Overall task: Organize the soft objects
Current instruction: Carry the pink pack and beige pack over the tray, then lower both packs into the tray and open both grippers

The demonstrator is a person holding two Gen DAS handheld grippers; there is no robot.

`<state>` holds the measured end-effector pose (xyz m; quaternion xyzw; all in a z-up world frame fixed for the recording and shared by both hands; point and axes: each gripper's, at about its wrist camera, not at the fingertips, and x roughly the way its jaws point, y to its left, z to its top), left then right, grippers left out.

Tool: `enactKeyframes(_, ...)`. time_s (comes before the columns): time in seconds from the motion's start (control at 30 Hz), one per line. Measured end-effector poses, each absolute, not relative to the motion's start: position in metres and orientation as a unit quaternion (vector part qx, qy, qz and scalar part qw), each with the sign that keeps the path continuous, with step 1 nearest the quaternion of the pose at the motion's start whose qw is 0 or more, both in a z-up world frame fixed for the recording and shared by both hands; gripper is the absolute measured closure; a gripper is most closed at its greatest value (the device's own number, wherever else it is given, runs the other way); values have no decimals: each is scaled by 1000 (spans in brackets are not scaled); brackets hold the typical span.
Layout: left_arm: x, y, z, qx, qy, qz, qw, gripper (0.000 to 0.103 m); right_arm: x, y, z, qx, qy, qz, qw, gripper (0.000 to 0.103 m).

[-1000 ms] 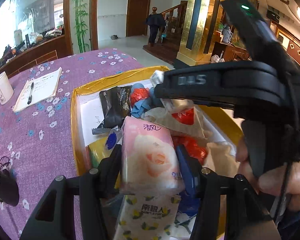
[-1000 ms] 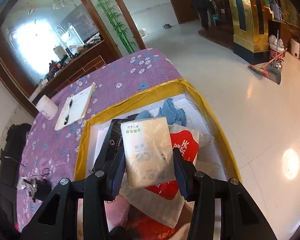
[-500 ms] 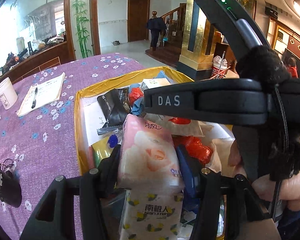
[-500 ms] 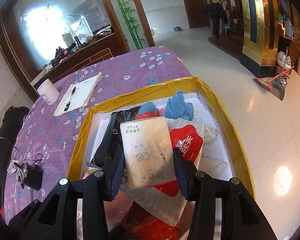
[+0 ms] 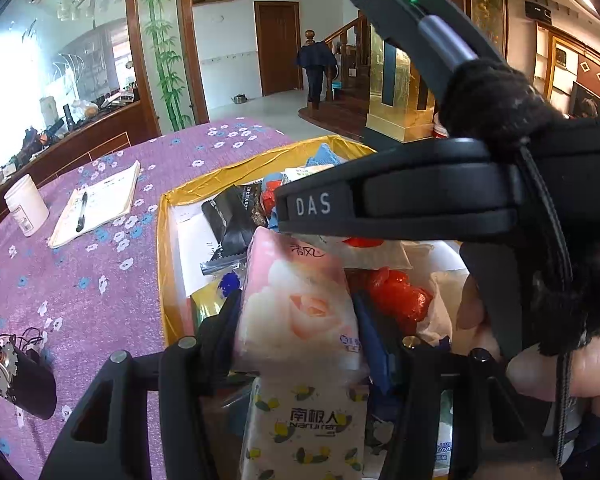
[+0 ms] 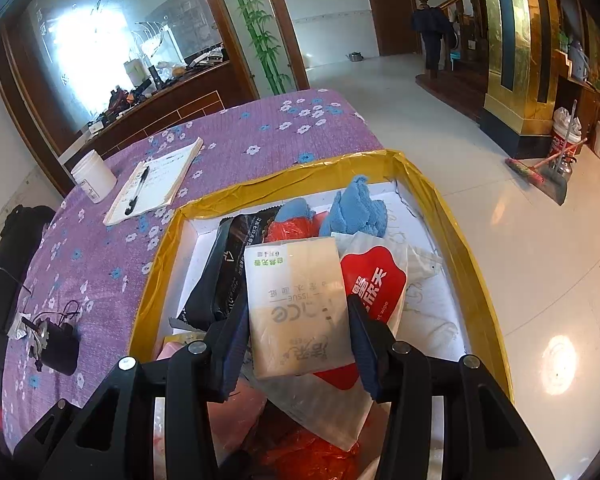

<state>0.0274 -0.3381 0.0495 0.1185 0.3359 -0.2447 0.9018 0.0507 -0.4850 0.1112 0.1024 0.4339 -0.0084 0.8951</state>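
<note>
- The left gripper [image 5: 298, 316] is pinching a pink rose-printed tissue pack [image 5: 300, 304] between its two jaws, holding it above the yellow-rimmed box [image 5: 162, 248] where the other soft things are lying.
- The right gripper [image 6: 298, 320] is clamping a beige tissue pack [image 6: 298, 304] across its width, over the same box [image 6: 460, 240]; a red-and-white wipes pack [image 6: 374, 284] is lying just beside and partly under it.
- Both packs are looking soft and compressible, so the person is likely doing best by keeping only enough squeeze to stop slipping.
- The right-hand device is crossing close in front of the left camera, so the two tools are sharing tight space; moving one at a time is probably the safer course.
- Blue cloths [image 6: 356, 208] and a black pouch [image 6: 224, 272] are sitting at the far end, so any setting-down is best aimed at bare white floor of the box, the pack lying flat.
- A notebook [image 6: 156, 184] and white jar [image 6: 94, 176] are standing well apart on the purple tablecloth [image 6: 260, 136].
</note>
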Motion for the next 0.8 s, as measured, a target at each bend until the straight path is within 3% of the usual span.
enactKeyframes(0.8,25,-341,50,128,330,-240,904,49,49,-477,109,82,440,-8,894,52)
